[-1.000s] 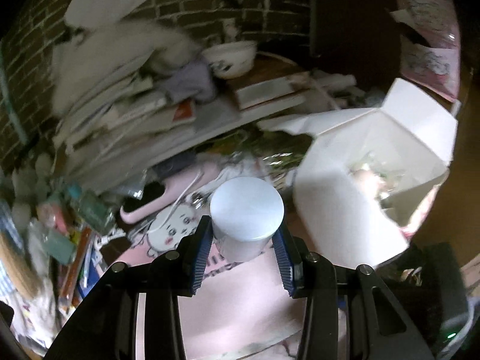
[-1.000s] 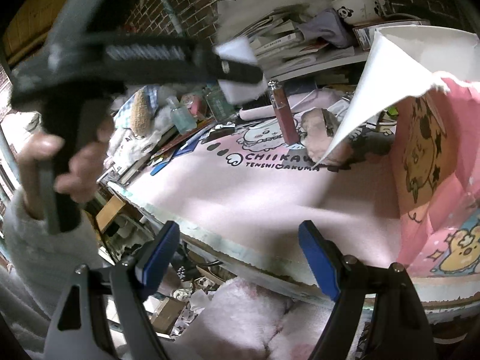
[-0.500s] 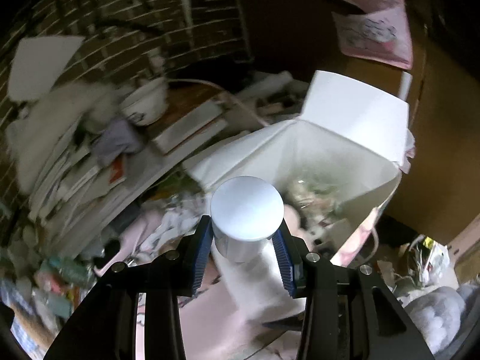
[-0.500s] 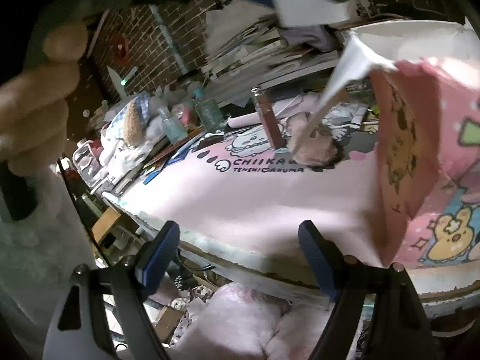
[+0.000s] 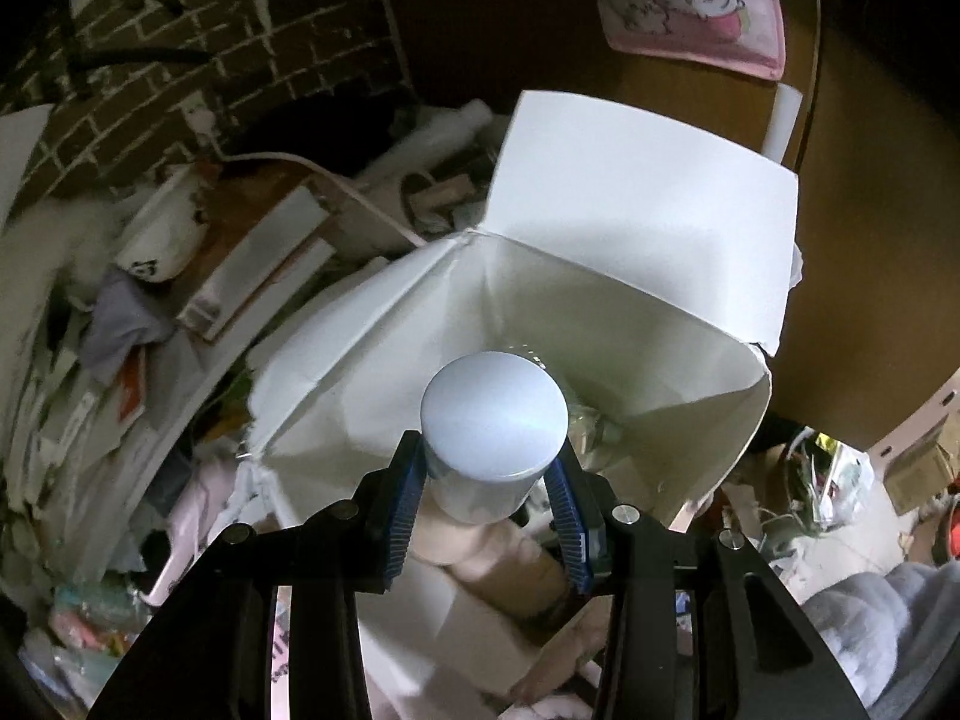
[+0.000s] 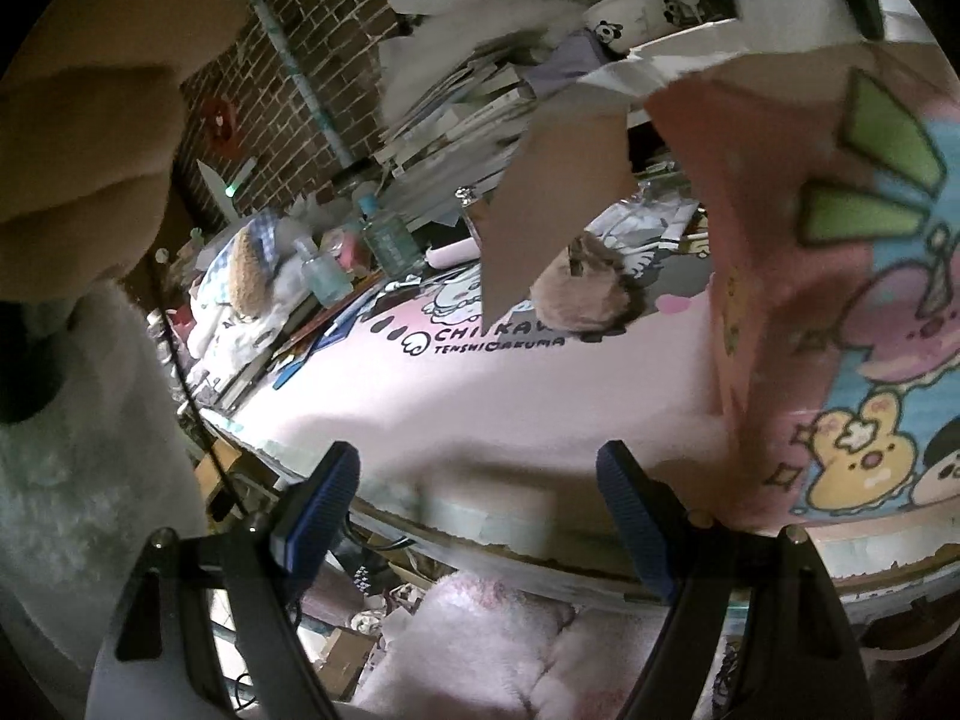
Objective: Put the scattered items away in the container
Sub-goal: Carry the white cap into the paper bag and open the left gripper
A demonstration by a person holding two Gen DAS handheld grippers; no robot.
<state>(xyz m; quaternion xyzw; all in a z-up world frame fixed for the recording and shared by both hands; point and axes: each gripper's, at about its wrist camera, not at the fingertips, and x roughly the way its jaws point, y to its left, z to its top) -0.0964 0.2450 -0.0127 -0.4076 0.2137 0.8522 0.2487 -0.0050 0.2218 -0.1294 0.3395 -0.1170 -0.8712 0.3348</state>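
Poised over the drop: the left tool [image 5: 487, 495] grips a silver-lidded jar [image 5: 493, 414] by its sides, blue pads pressed to the pale body just under the lid, and holds it above the open mouth of the white-lined box [image 5: 600, 324]. The box's tall back flap [image 5: 642, 198] stands up behind the jar; other items already lie at the bottom, dim and hard to name. The right tool [image 6: 477, 507] hangs empty at the near edge of the worktop [image 6: 480, 396], its jaws wide apart, with the box's pink cartoon-printed outer wall [image 6: 840, 300] just to its right.

The risks from here look plain enough. The pads hold a smooth round wall near the lid, so a tilt of the wrist could let the jar slide or twist out early and strike the rim instead of falling inside. A release from this height would likely land the jar hard on what lies below, and anything fragile there could suffer. The box is thin card with a torn, bent corner [image 5: 762, 354]; a knock from the tool's arms on the near wall might fold it or tip the box, which nothing steadies, towards the worktop's edge. A soft brown item [image 6: 579, 294] remains on the pink mat, near the box.
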